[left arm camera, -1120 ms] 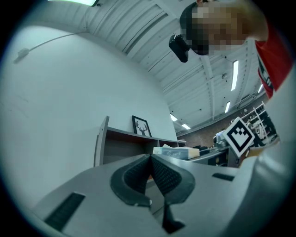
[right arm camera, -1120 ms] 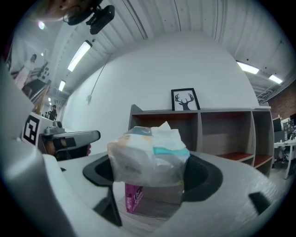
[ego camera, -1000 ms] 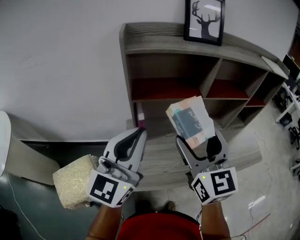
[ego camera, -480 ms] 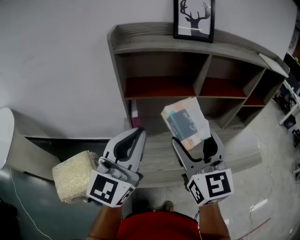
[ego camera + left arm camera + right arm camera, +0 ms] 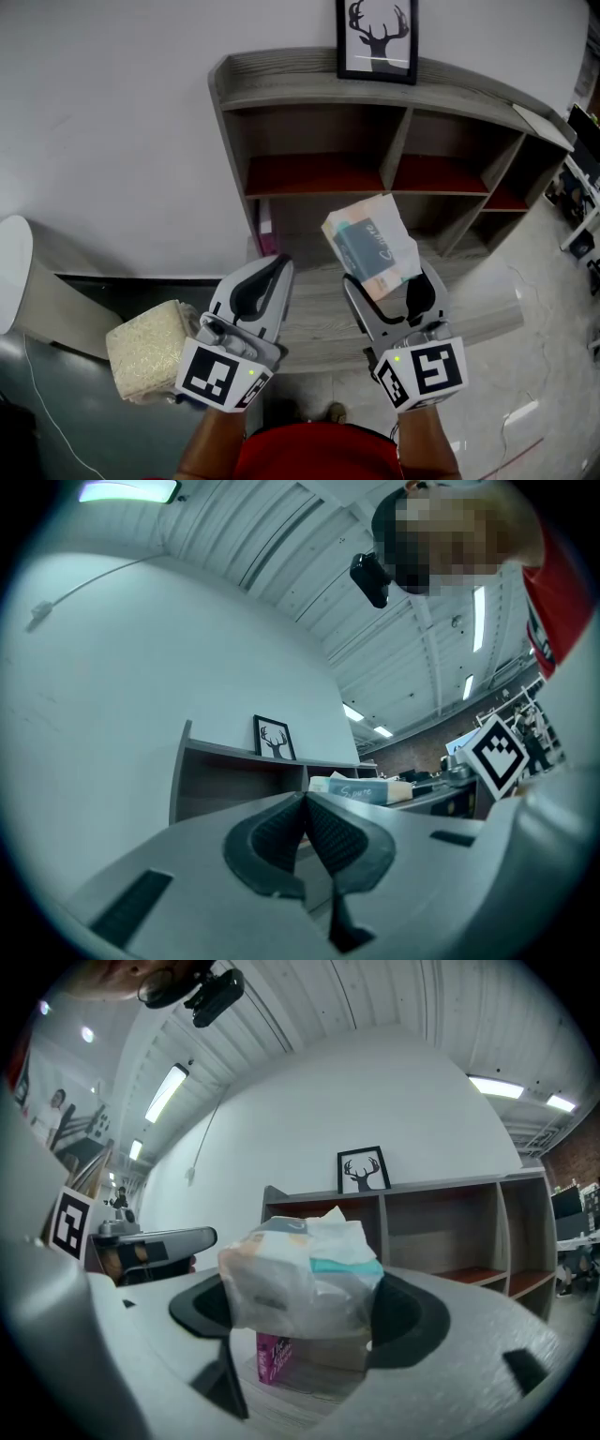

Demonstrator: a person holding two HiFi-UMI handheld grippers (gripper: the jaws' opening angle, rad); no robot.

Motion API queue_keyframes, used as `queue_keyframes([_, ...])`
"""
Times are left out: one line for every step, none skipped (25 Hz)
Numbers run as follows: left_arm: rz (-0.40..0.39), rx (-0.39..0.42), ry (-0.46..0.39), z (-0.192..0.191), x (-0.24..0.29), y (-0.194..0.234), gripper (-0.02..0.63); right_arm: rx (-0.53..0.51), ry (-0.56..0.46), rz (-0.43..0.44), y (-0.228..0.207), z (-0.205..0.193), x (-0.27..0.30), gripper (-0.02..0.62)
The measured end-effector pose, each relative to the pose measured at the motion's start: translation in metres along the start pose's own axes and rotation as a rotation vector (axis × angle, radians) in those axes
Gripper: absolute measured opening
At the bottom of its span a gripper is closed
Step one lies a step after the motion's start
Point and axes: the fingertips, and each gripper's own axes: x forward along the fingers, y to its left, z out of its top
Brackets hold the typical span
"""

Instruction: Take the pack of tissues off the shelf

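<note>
**Tissue pack in right tool, clear of shelf**

Head view, looking down. The right tool [image 5: 386, 281] grips a plastic-wrapped pack of tissues [image 5: 370, 246], jaws set wide w/ pads pressing both sides. The pack tilts upward in front of the grey wooden shelf [image 5: 319, 75], not touching it. The left tool [image 5: 272, 272] is beside it, jaws together, empty. A pink box [image 5: 265, 228] stands in the lower left compartment.

Step, as judged: pick-up done, now the carry-away stage. Next: draw back toward the body w/ a firm grip, since the soft wrap could slip, & find a set-down spot.
</note>
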Motion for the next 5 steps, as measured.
queue_keyframes([0.0, 0.001, -0.001, 0.0007, 0.0003, -0.0011, 0.008, 0.0, 0.0, 0.0, -0.0007, 0.0003, -0.0008, 0.399])
queue_keyframes([-0.001, 0.001, -0.003, 0.0015, 0.0005, -0.002, 0.008, 0.0, -0.001, -0.001, -0.0013, 0.0006, -0.0015, 0.397])
queue_keyframes([-0.001, 0.002, -0.005, 0.0023, 0.0007, -0.0027, 0.008, 0.0, -0.001, -0.001, -0.0018, 0.0008, -0.0021, 0.399])
queue_keyframes([-0.001, 0.002, -0.007, 0.003, 0.0008, -0.0034, 0.008, 0.0, -0.001, -0.002, -0.0021, 0.0009, -0.0027, 0.397])
queue_keyframes([-0.002, 0.003, -0.009, 0.0037, 0.001, -0.0041, 0.008, 0.0, -0.001, -0.002, -0.0025, 0.0011, -0.0032, 0.398])
